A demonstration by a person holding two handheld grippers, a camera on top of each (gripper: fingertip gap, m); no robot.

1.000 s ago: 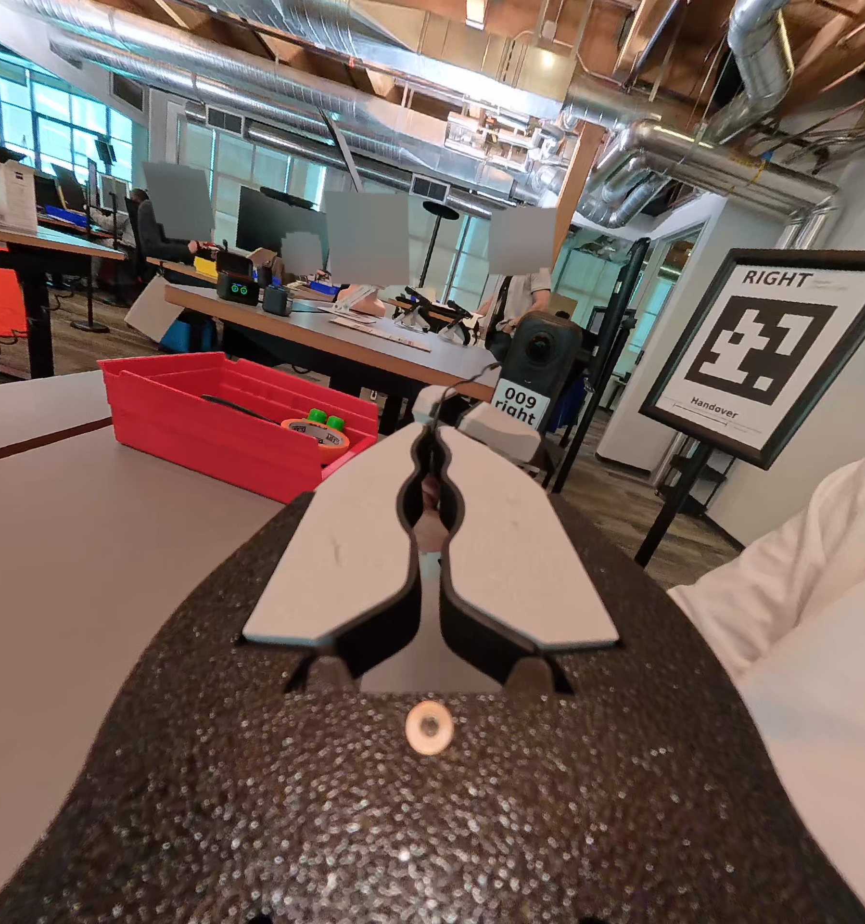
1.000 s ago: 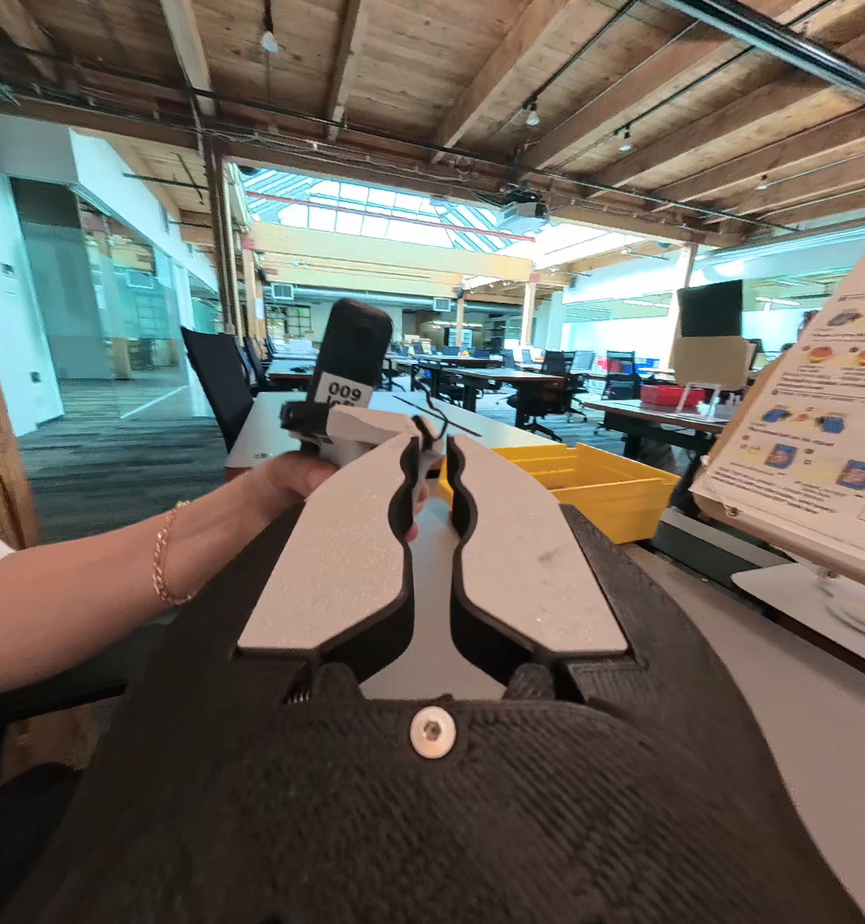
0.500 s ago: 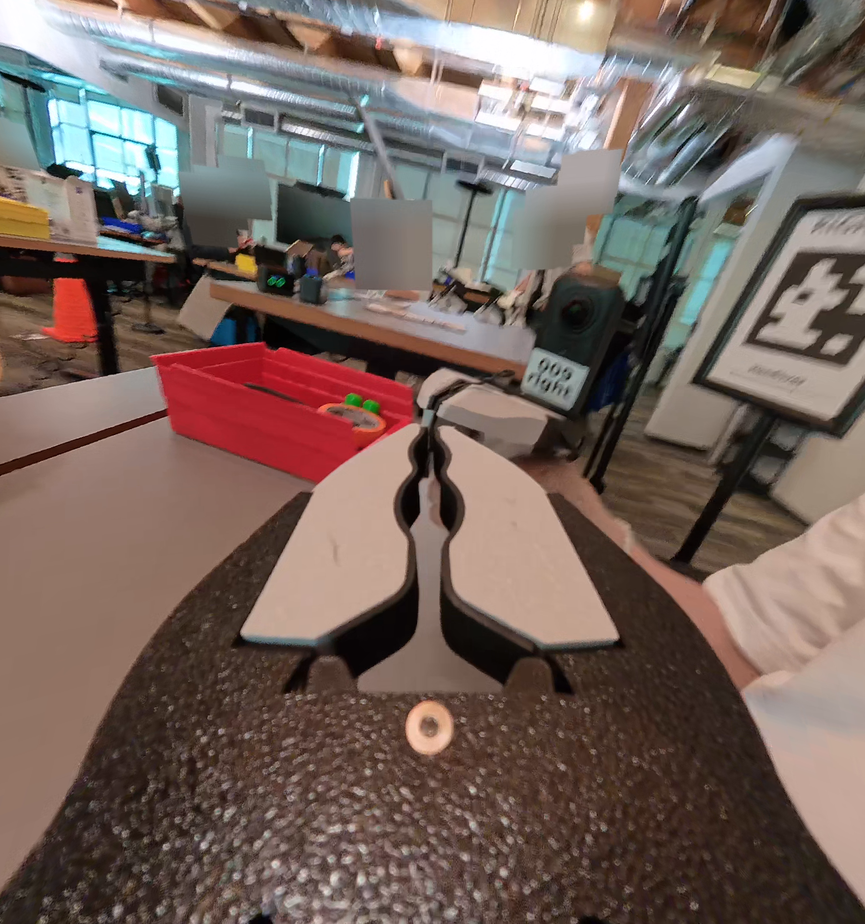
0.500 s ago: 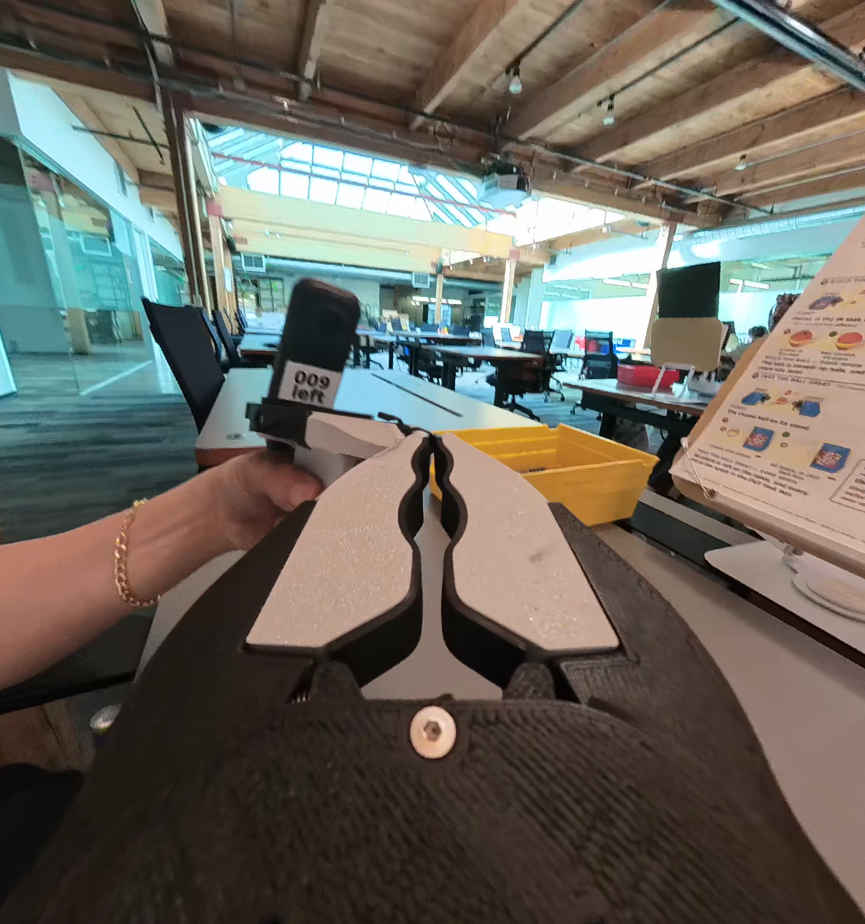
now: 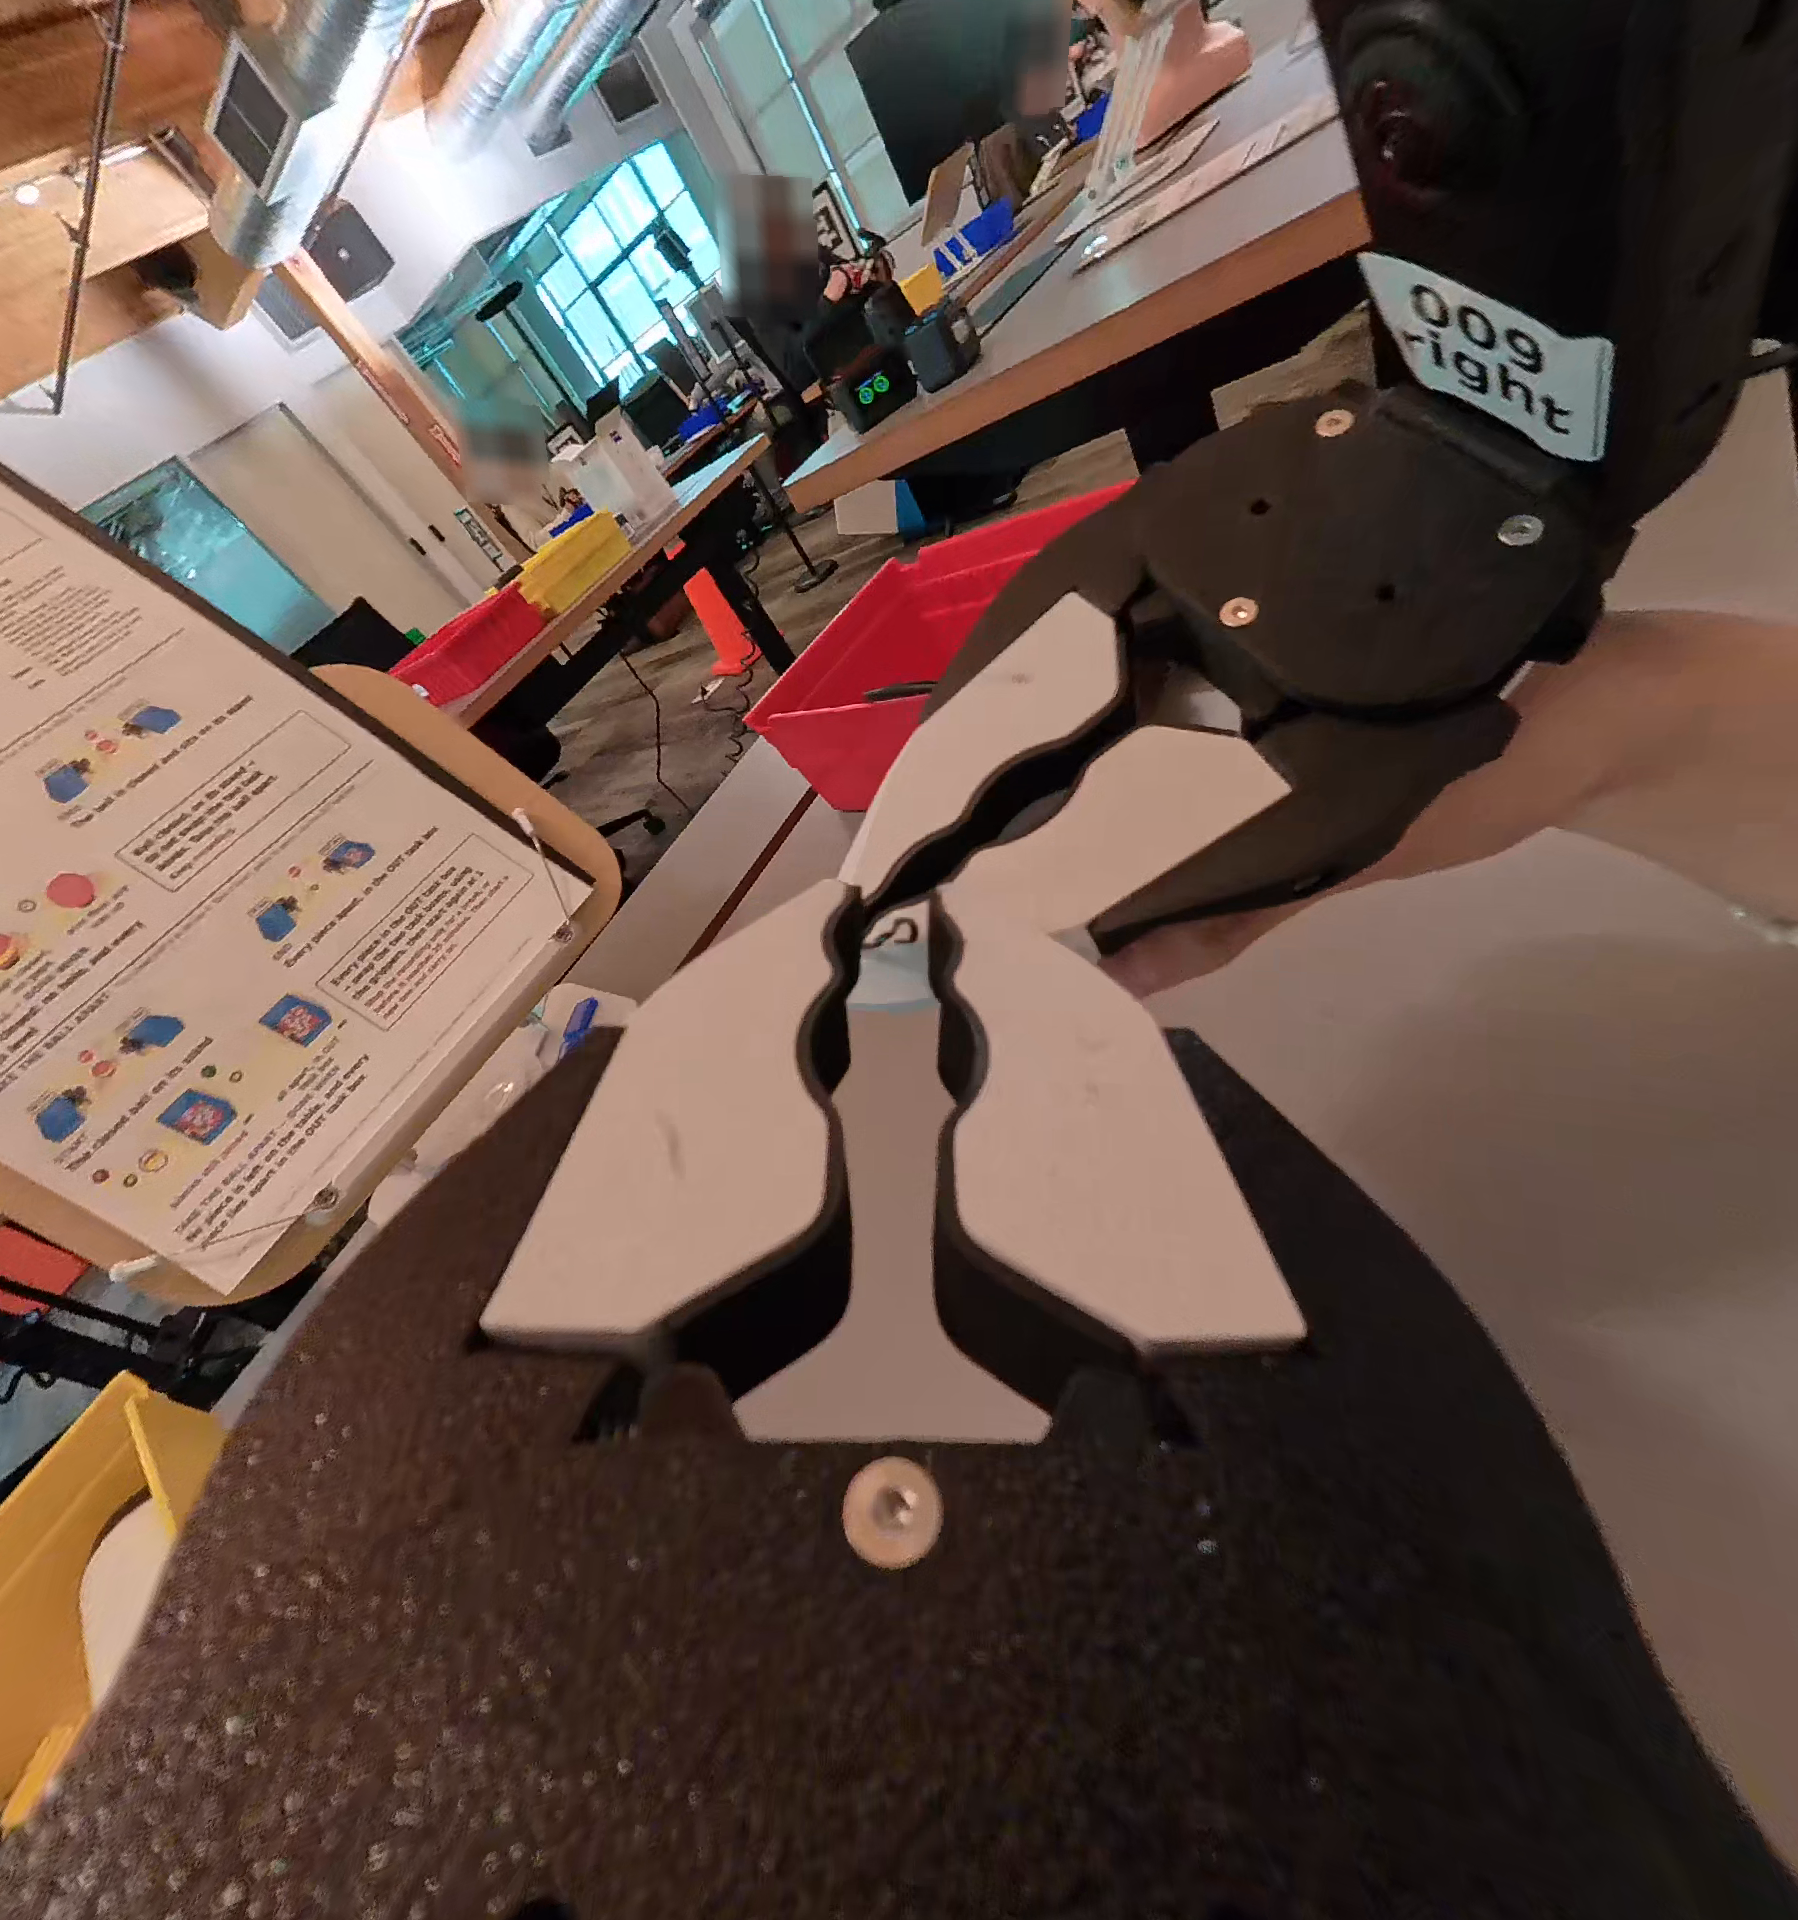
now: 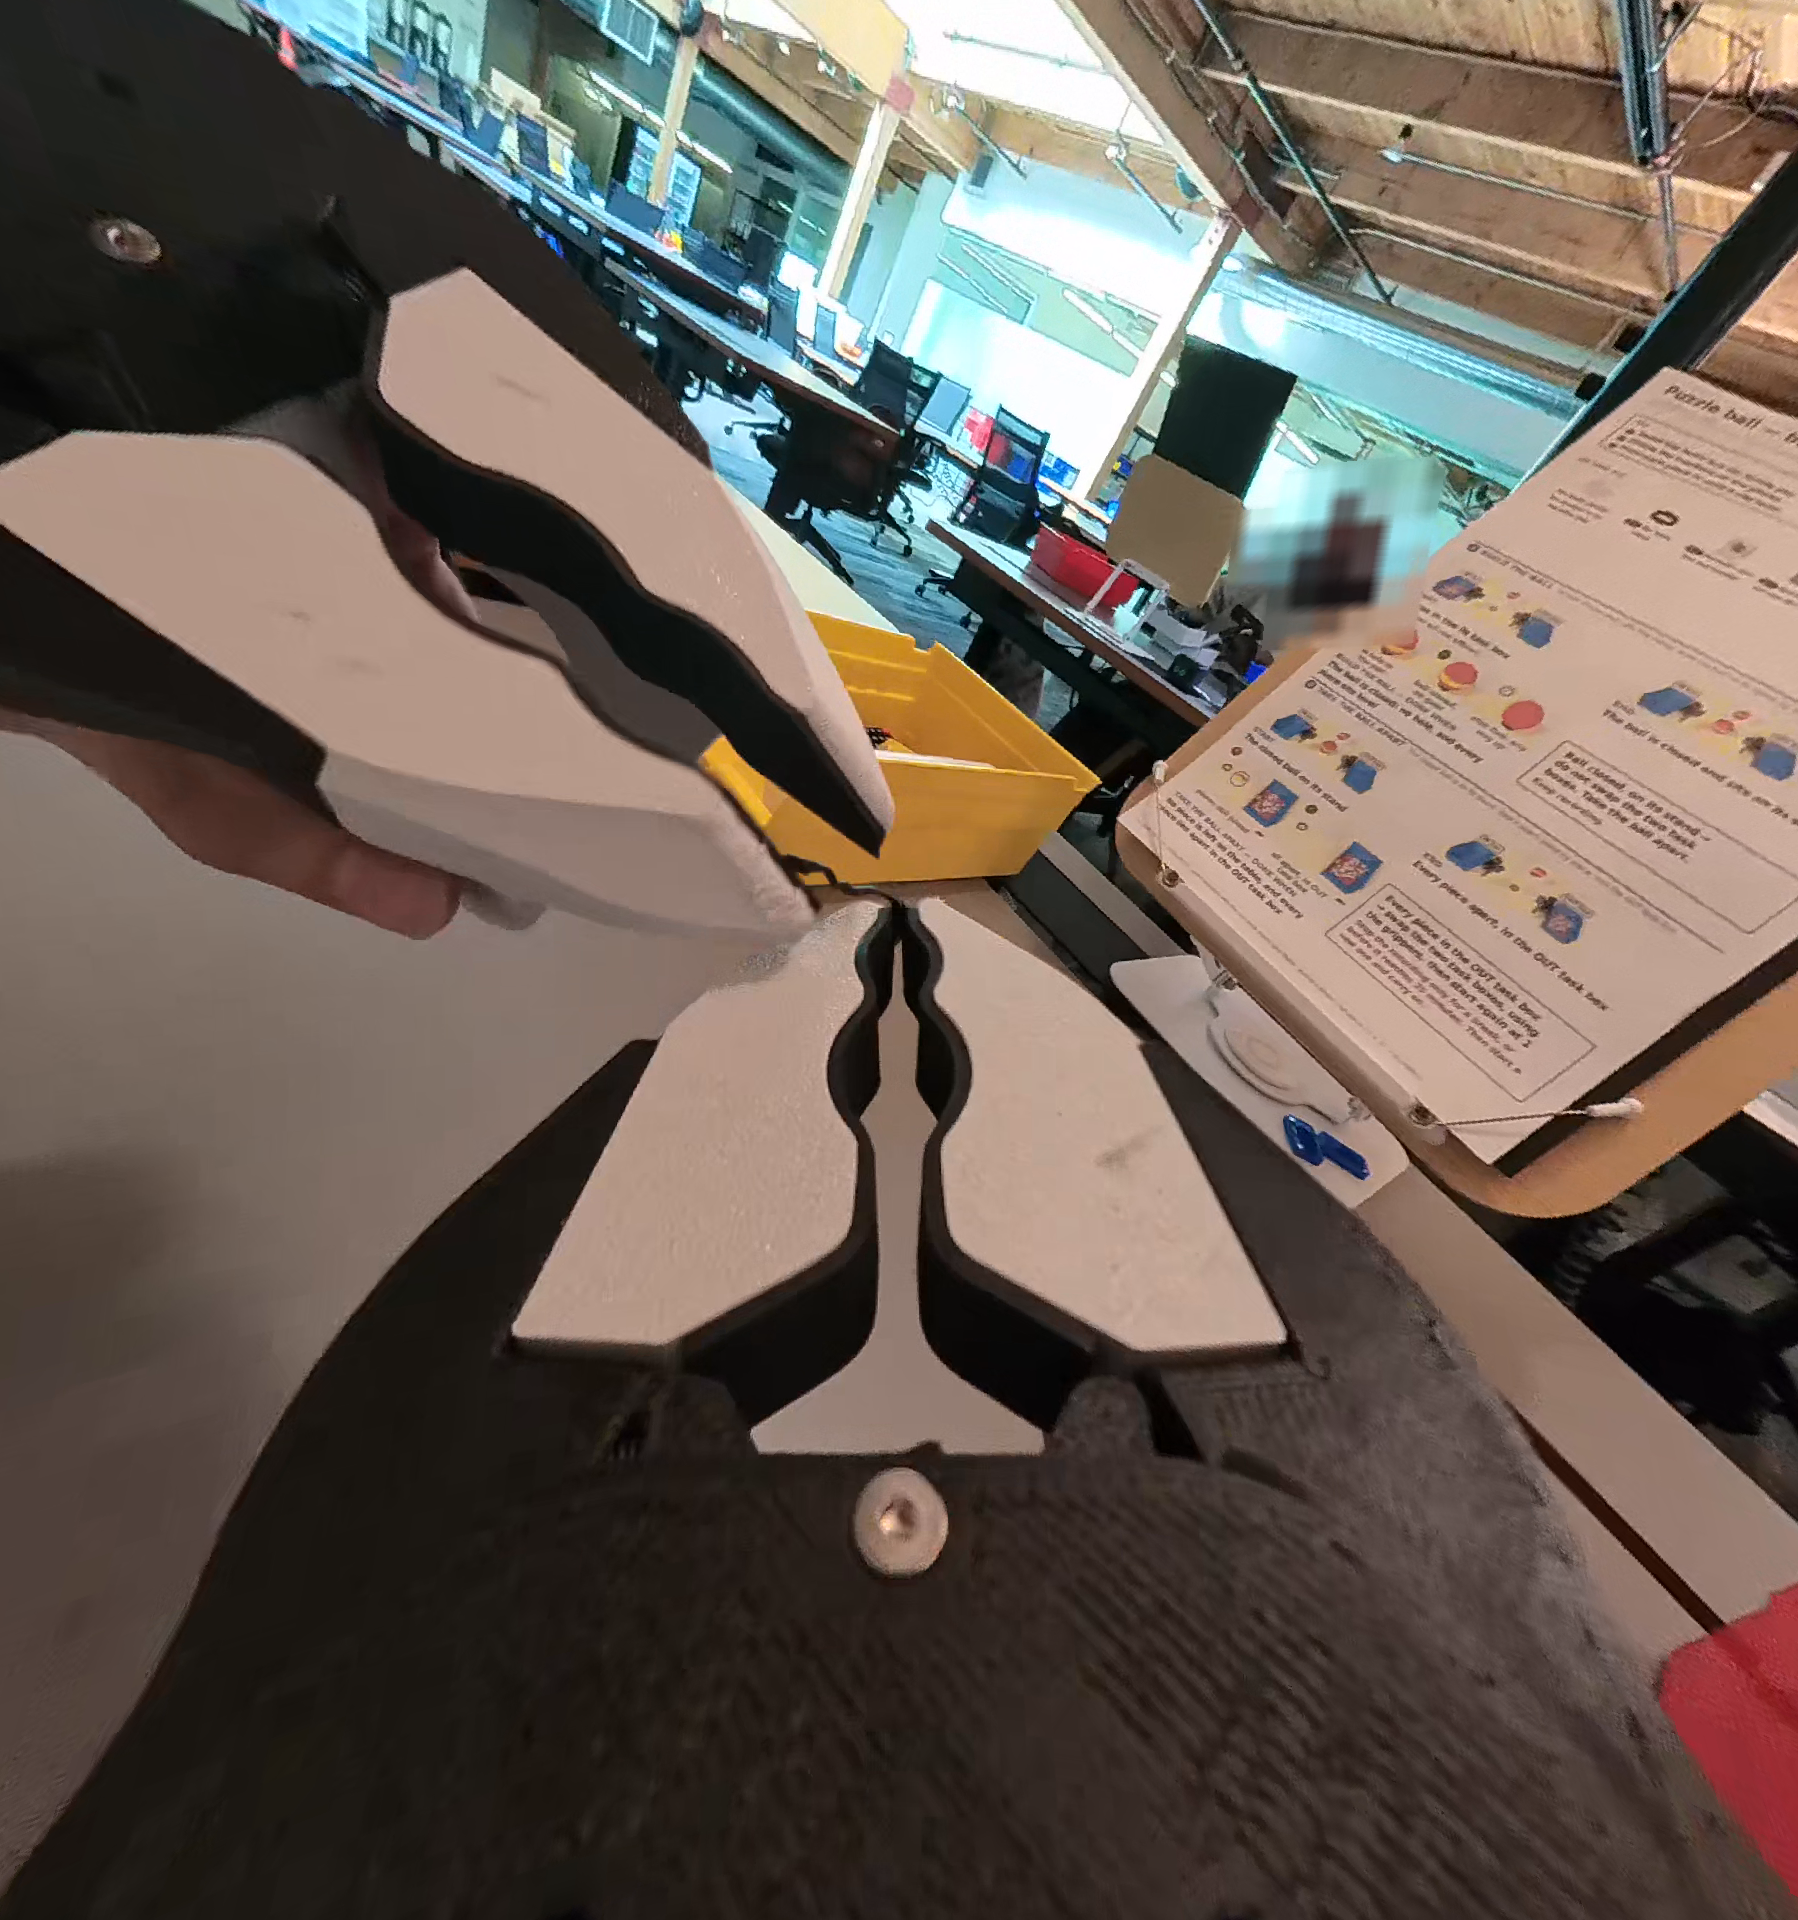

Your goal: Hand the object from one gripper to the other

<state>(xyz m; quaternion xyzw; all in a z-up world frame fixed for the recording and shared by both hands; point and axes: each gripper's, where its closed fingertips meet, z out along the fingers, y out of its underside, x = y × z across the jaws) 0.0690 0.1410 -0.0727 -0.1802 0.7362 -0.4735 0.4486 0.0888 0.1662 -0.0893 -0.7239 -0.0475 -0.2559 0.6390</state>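
Beside the board (image 6: pixel 1549 831): both tongs meet tip to tip over a pale table (image 5: pixel 1497 1143), just off the board's lower corner.
Wire (image 6: pixel 830 873): a thin black squiggle, at the meeting point of the two pairs of tips.
Right tongs (image 6: pixel 897 914): clenched, tips pinched onto one end of the wire, with only a hairline gap behind them.
Left tongs (image 5: pixel 887 914): released; the fingers stand apart, and the wire's small loop sits in the gap between them without clearly touching either.
Hand (image 5: pixel 1653 748): wrapped under the right tongs, on the side away from the board.
Yellow bin (image 6: pixel 957 800): on the table next to the board, behind the tips.
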